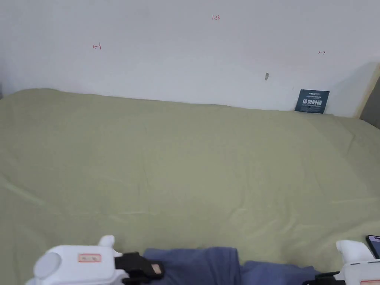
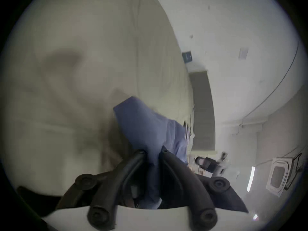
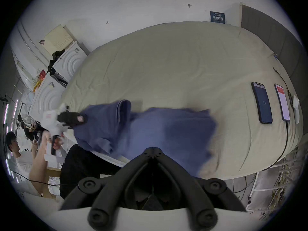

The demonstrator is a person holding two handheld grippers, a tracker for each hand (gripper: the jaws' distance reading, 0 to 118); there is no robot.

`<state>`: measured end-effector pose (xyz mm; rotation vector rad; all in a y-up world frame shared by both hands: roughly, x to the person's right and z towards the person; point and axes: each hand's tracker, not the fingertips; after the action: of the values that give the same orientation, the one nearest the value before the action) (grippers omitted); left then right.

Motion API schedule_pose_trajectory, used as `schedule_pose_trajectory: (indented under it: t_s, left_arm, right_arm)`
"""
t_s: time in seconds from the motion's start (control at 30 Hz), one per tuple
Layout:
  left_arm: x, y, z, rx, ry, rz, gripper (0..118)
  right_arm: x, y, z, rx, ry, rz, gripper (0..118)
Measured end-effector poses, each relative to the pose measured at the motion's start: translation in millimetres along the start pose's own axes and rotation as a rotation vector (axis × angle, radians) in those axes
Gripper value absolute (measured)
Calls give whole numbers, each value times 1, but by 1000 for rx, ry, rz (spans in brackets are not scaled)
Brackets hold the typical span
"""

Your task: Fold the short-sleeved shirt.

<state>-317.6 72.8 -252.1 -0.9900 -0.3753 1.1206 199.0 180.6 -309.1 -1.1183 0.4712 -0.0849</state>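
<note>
Left gripper (image 2: 152,153) sits at the near left edge of the bed (image 1: 185,159), jaws pinched on a bunched fold of the blue shirt (image 3: 150,128), apparently to drag it onto the sheet for spreading. The shirt lies crumpled along the near edge, unfolded. Right gripper (image 3: 152,148), near right, has its jaws pressed together, tips meeting over the cloth; grip on fabric cannot be confirmed.

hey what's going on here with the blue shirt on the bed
A person holds a pair of tongs in each hand at the near edge of a bed covered in a pale green sheet. The left tongs are clamped on a bunch of the blue shirt, which lies rumpled and not yet folded. The right tongs are closed, with the shirt just beyond their tips. Two phones lie on the bed to the right.
</note>
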Motion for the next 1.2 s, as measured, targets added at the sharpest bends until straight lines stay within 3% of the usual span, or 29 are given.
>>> schedule_pose_trajectory:
  t_s: [0.17, 0.33, 0.53, 0.8, 0.83, 0.87, 0.9, 0.93, 0.97, 1.17, 1.2]
  left_arm:
    - [29, 7, 120, 159, 230, -117, 10]
    - [51, -3, 156, 251, 360, -82, 10]
    - [98, -9, 92, 196, 332, -156, 10]
    - [135, 1, -45, -90, 263, -324, 11]
    - [134, -3, -60, -115, 254, -310, 16]
    - [131, -3, -70, -119, 237, -297, 32]
    - [128, -2, -80, -134, 209, -305, 76]
    - [122, 0, -88, -157, 177, -282, 103]
    - [122, -5, -92, -170, 168, -270, 113]
    - [102, -6, -60, -135, 40, -261, 98]
    - [99, -5, -53, -113, 58, -273, 88]
  right_arm:
    - [-16, 15, -14, -3, 27, 47, 0]
    - [-33, 20, -26, -9, 56, 71, 0]
    - [-37, 15, -20, -22, 54, 86, 0]
    - [-15, 7, -3, -3, 8, 39, 0]
    - [-12, 6, -3, -6, 3, 31, 0]
    - [-10, 4, -3, -6, -1, 25, 0]
    - [-8, 3, -3, -7, -2, 21, 0]
    - [-6, 2, -3, -10, -6, 13, 0]
    - [-5, 1, -4, -11, -9, 9, 0]
    - [0, -1, -9, -31, -13, -4, 0]
    - [-1, -1, -10, -33, -18, 0, 0]
